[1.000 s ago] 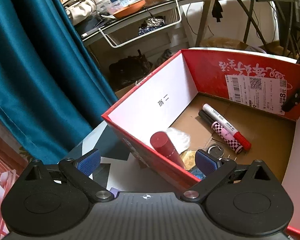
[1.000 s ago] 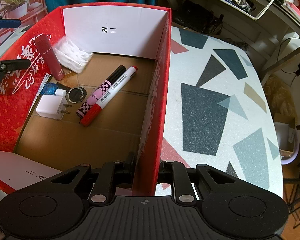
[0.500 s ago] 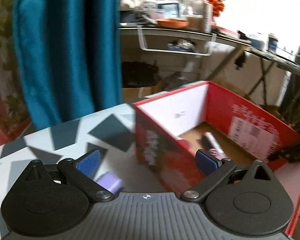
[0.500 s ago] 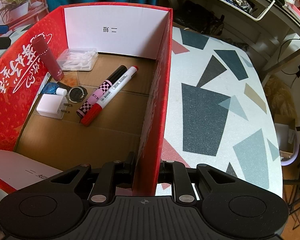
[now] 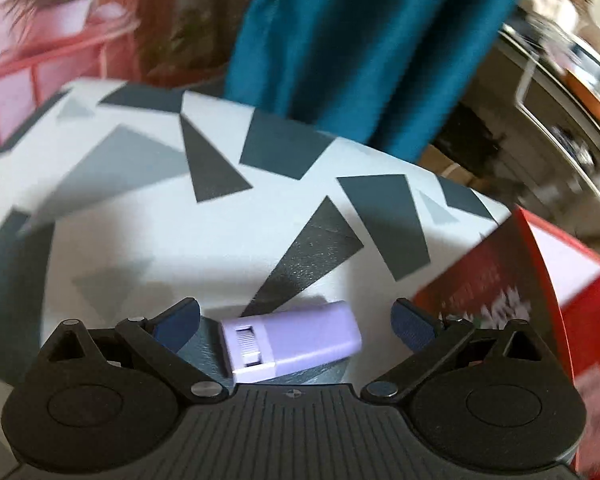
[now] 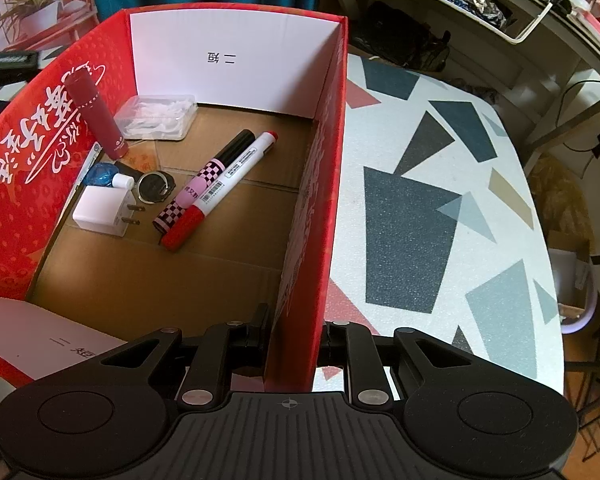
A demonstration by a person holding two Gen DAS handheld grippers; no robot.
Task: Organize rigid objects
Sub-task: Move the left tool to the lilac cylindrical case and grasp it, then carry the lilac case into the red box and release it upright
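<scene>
In the left wrist view a small lilac plastic case (image 5: 296, 338) lies on the patterned table (image 5: 148, 216), between the wide-apart blue pads of my open left gripper (image 5: 296, 322); neither pad touches it. The red cardboard box (image 5: 540, 292) stands to its right. In the right wrist view my right gripper (image 6: 292, 344) is shut on the box's near right wall (image 6: 312, 216). Inside the box lie a red tube (image 6: 94, 114), a clear case (image 6: 156, 118), two markers (image 6: 220, 188), a white charger (image 6: 104, 210), a ring holder (image 6: 154, 188) and a blue item (image 6: 102, 174).
A teal curtain (image 5: 360, 48) hangs behind the table. A pink wire stand with a potted plant (image 5: 56, 20) is at the left. A cluttered shelf with a wire basket (image 6: 480, 4) stands beyond the table's far edge. Bare tabletop (image 6: 440, 200) lies right of the box.
My left gripper has swung away from the box, rolled, and come over the table onto the lilac case. It has left the right wrist view. The right gripper keeps its hold on the wall.
</scene>
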